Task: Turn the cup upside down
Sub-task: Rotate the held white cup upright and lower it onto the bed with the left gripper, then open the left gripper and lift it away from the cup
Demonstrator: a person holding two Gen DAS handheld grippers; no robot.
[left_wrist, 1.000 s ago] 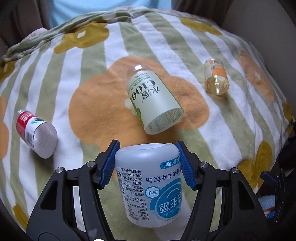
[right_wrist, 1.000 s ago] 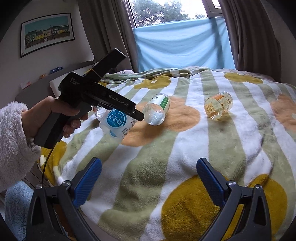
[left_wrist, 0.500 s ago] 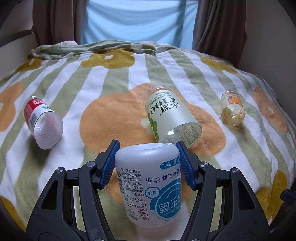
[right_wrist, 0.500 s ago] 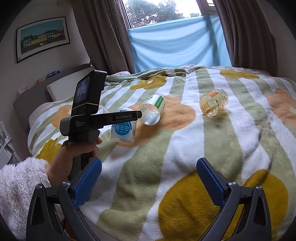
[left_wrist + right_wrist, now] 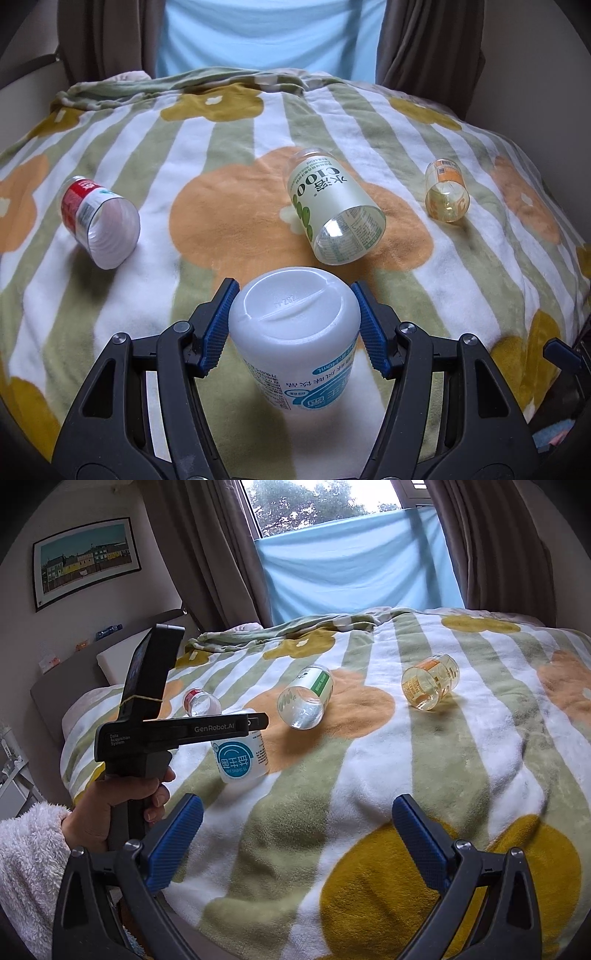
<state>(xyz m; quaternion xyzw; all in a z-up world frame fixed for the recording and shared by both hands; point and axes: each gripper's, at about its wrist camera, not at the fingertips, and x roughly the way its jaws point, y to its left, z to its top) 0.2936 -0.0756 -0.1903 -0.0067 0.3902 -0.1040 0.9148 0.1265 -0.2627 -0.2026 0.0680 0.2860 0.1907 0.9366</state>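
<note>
Clamped base-up between the pads of the left hand-held gripper (image 5: 295, 326), the white cup (image 5: 295, 339) was judged already flipped (mouth down on the blanket (image 5: 229, 221)), only release remaining; the right hand-held gripper (image 5: 297, 840) was held wide open, empty.

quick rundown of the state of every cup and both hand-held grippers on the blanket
white cup: base up, inverted, mouth down at blanket
green-label cup: on its side
amber cup: on its side
red-label cup: on its side
left hand-held gripper: shut on the white cup
right hand-held gripper: open, empty
</note>
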